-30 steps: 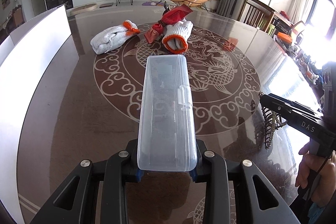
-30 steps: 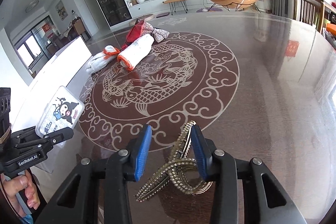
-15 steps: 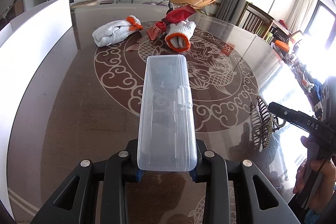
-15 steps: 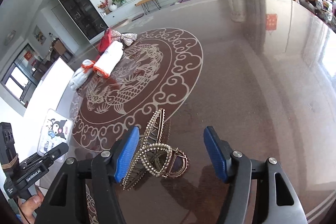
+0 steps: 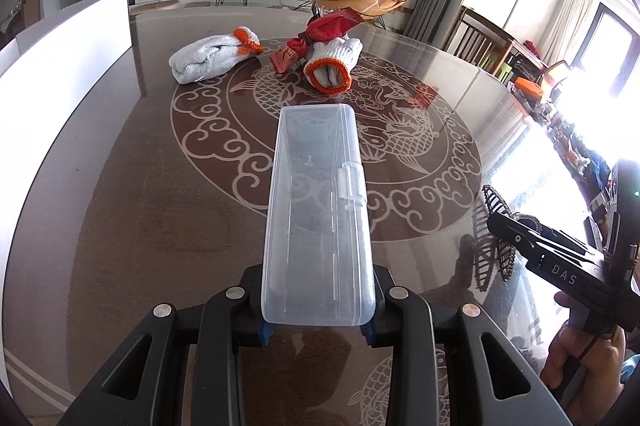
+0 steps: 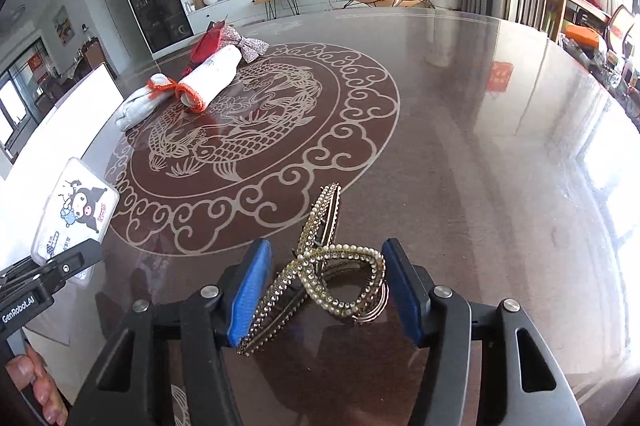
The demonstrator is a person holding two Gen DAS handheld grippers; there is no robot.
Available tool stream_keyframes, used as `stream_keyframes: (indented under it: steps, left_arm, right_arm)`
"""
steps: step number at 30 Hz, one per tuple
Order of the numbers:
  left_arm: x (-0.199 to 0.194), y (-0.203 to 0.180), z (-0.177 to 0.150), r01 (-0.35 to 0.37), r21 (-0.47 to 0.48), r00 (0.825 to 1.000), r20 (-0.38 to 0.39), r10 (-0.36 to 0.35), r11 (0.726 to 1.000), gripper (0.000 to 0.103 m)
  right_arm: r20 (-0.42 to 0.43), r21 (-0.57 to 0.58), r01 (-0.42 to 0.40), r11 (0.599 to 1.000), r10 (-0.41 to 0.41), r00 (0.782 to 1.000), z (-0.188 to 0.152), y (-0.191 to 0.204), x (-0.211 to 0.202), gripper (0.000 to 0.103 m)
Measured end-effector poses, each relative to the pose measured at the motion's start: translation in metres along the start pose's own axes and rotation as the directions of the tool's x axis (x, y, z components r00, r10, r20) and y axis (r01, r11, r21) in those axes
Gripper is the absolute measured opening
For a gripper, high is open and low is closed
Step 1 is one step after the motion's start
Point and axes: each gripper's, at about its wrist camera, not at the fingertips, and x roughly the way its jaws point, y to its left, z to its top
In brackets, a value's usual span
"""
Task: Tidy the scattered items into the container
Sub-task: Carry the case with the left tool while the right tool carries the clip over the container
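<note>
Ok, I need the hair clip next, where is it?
The hair clip lies on the table between the right tool's open fingers, right of the held plastic box.

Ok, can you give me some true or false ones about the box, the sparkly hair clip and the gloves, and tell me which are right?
1. The left gripper is clamped on the clear plastic box. True.
2. The box's lid is open. False: it is closed, with its latch on the side.
3. The sparkly hair clip lies on the table between the fingers of the right gripper. True.
4. The right gripper is squeezing the clip tight. False: its blue pads stand apart on either side of it.
5. The two white gloves are inside the box. False: they lie rolled on the far side of the table.
</note>
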Motion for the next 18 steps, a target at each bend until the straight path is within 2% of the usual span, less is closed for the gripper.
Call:
stream_keyframes:
  steps: [3, 5, 6, 8, 11, 14, 18]
  left_arm:
    - [-0.004, -0.002, -0.002, 0.008, -0.005, 1.000, -0.001, -0.008, 1.000, 0.032]
    - [-0.006, -0.006, -0.004, 0.011, -0.001, 1.000, -0.001, -0.011, 1.000, 0.032]
    - [-0.006, -0.006, -0.005, 0.011, 0.003, 1.000, -0.001, -0.011, 1.000, 0.032]
    - [-0.007, -0.008, -0.007, 0.007, 0.009, 1.000, -0.002, -0.007, 1.000, 0.032]
    - [-0.009, -0.009, -0.012, 0.003, 0.011, 1.000, -0.007, -0.003, 1.000, 0.032]
    - [-0.009, -0.009, -0.016, 0.008, 0.006, 1.000, -0.016, -0.008, 1.000, 0.032]
    - [-0.013, -0.010, -0.017, 0.034, -0.016, 0.999, -0.013, -0.034, 0.999, 0.032]
  right_arm:
    - [0.044, -0.007, -0.084, 0.996, 0.084, 0.995, -0.007, -0.014, -0.018, 0.053]
    - [0.026, -0.021, -0.086, 0.996, 0.087, 0.996, -0.011, -0.022, -0.021, 0.053]
    - [0.027, -0.007, -0.120, 0.993, 0.120, 0.992, -0.014, -0.029, -0.022, 0.053]
    - [0.063, 0.024, -0.222, 0.975, 0.220, 0.973, -0.019, -0.042, -0.029, 0.053]
    - [0.117, -0.001, -0.296, 0.955, 0.294, 0.949, -0.020, -0.048, -0.046, 0.053]
    - [0.122, -0.042, -0.330, 0.943, 0.332, 0.935, -0.013, -0.046, -0.055, 0.053]
    - [0.100, -0.058, -0.343, 0.937, 0.348, 0.932, -0.006, -0.033, -0.057, 0.053]
